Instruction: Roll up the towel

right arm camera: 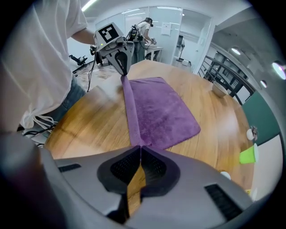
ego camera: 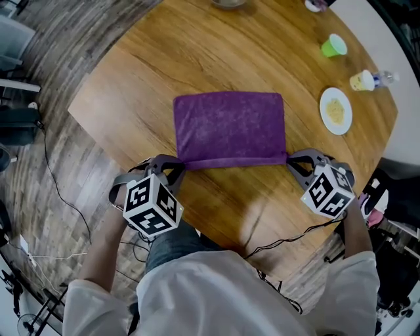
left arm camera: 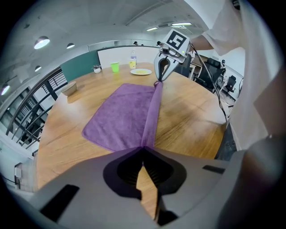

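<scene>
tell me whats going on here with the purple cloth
A person holds a two-jaw gripper in each hand. The left gripper and the right gripper are each shut on a near corner of the purple towel on the wooden table. The towel's near edge is pulled into a narrow raised band between them, while the rest lies flat, so the roll has barely begun.

Towel [ego camera: 230, 128] corners hidden in pinch; bowl [ego camera: 228, 2] cropped
</scene>
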The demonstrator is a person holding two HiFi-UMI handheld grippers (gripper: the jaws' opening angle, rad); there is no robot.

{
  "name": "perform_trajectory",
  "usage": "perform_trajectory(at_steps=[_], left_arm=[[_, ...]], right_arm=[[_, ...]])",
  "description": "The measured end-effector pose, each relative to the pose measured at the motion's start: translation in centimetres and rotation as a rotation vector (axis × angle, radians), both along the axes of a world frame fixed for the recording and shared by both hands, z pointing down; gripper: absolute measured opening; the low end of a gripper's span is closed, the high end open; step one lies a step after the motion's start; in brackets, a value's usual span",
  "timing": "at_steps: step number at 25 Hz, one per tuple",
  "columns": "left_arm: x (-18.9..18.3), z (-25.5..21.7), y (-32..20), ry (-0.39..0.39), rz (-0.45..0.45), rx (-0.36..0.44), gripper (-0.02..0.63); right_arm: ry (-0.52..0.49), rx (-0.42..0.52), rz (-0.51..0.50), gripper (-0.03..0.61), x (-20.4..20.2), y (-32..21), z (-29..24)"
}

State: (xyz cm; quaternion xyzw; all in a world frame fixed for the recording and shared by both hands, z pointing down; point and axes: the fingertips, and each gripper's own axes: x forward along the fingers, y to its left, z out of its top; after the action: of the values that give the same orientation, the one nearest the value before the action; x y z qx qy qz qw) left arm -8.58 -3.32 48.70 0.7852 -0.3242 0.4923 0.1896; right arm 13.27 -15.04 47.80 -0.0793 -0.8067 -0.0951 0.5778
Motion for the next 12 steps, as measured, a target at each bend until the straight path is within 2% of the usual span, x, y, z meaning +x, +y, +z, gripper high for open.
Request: perform_trajectory(at_steps=[12], left_arm=[[-1.8,1.5,-2.8,-0.010,-0.033,0.022,0.015]], right_arm=[[-0.052,0.039,0.126,0.011,-2.0,-3.7,1.4]])
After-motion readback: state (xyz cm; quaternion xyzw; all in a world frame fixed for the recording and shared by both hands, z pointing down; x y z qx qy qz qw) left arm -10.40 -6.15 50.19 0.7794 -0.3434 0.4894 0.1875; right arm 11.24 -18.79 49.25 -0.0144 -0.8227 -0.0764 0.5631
